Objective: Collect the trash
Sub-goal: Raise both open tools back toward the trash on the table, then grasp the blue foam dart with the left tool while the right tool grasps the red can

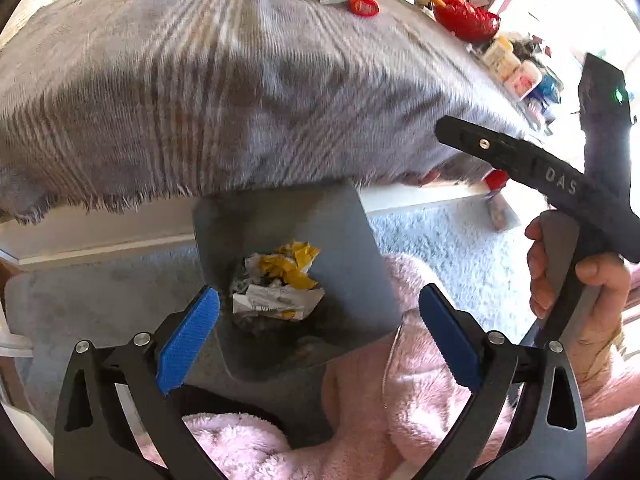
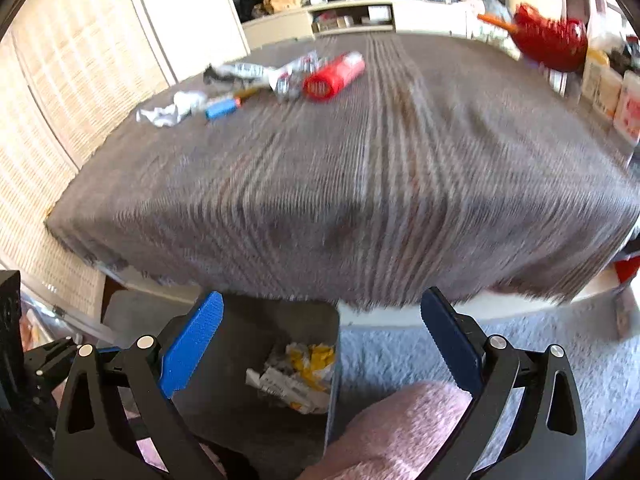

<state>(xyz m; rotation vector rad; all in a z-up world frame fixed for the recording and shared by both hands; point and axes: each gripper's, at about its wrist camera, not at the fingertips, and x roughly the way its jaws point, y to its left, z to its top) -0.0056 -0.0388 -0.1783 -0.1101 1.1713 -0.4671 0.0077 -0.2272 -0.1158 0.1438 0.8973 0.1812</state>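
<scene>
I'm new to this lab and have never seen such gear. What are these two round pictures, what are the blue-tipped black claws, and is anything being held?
Each picture comes from a fisheye camera mounted on a hand-held two-finger gripper, looking along its fingers. One view shows the left gripper, the other the right gripper; a person's hand holds the right tool, seen from the side in the left view. Both stand open with nothing between the blue pads. Below them is a grey bin with crumpled yellow-and-white wrappers inside. Beyond lies a surface under a grey striped cloth, where more trash waits at the far side: crumpled white paper, a red tube and a red bag.
</scene>
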